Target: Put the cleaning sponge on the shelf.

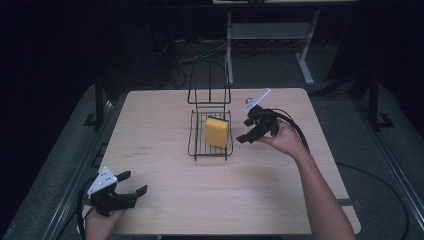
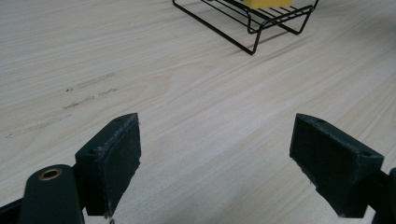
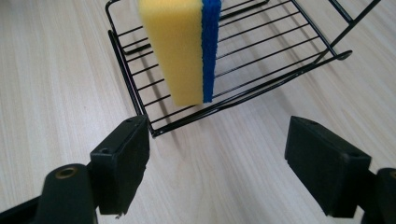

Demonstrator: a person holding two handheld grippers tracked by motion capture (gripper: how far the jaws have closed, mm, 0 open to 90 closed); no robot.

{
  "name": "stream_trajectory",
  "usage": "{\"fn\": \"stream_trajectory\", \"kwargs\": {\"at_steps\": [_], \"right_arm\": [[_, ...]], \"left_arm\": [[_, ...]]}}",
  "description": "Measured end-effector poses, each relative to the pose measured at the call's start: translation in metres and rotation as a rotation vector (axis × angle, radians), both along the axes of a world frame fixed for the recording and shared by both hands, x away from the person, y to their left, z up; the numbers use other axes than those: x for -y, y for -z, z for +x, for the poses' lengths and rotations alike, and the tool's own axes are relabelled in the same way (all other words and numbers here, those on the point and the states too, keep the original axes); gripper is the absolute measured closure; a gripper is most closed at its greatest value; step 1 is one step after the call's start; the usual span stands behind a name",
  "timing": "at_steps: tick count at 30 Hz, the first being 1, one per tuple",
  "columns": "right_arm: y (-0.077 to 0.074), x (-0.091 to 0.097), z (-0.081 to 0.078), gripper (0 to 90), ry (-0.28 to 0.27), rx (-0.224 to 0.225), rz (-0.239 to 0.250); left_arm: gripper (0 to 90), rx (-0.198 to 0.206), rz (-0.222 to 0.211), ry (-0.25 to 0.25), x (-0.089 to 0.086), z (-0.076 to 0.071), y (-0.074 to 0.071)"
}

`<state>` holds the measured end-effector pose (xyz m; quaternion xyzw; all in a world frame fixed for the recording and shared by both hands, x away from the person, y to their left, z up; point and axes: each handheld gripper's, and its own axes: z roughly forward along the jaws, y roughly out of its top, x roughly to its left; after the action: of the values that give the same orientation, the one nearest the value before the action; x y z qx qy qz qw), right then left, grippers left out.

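Left gripper (image 1: pixel 134 183), jaws spread and empty, waits at the table's (image 1: pixel 165 205) seven o'clock. The sponge (image 1: pixel 217 131) stands on edge in the wire rack (image 1: pixel 192 135) at centre (blue face toward the right). Right gripper (image 1: pixel 244 130), at the rack's three o'clock, jaws wide and empty, should ease straight back without nudging wire. The rack's far end is cut off in both gripper views.

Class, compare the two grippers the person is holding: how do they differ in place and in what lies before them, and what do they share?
The left gripper sits at the table's near left corner; the right gripper is farther in, beside the wire rack. The left gripper faces bare wooden table, the rack well off; the right gripper faces the yellow-and-blue sponge standing in the rack close by. Both have open jaws holding nothing.
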<state>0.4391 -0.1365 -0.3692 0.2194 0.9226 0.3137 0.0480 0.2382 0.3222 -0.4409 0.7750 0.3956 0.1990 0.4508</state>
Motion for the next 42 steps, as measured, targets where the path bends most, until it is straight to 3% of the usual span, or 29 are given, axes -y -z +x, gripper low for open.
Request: {"fn": "stream_trajectory", "kwargs": {"at_steps": [9, 36, 42], "right_arm": [[0.002, 0.007, -0.003, 21.4, 0.014, 0.000, 0.002], [0.022, 0.045, -0.017, 20.2, 0.093, -0.058, 0.005], [0.023, 0.051, -0.020, 20.3, 0.100, -0.048, 0.014]], "left_arm": [[15.9, 0.000, -0.001, 0.002, 0.000, 0.000, 0.000], [15.8, 0.000, 0.001, 0.009, 0.003, 0.001, 0.000], [15.8, 0.000, 0.001, 0.008, 0.003, 0.001, 0.000]]}}
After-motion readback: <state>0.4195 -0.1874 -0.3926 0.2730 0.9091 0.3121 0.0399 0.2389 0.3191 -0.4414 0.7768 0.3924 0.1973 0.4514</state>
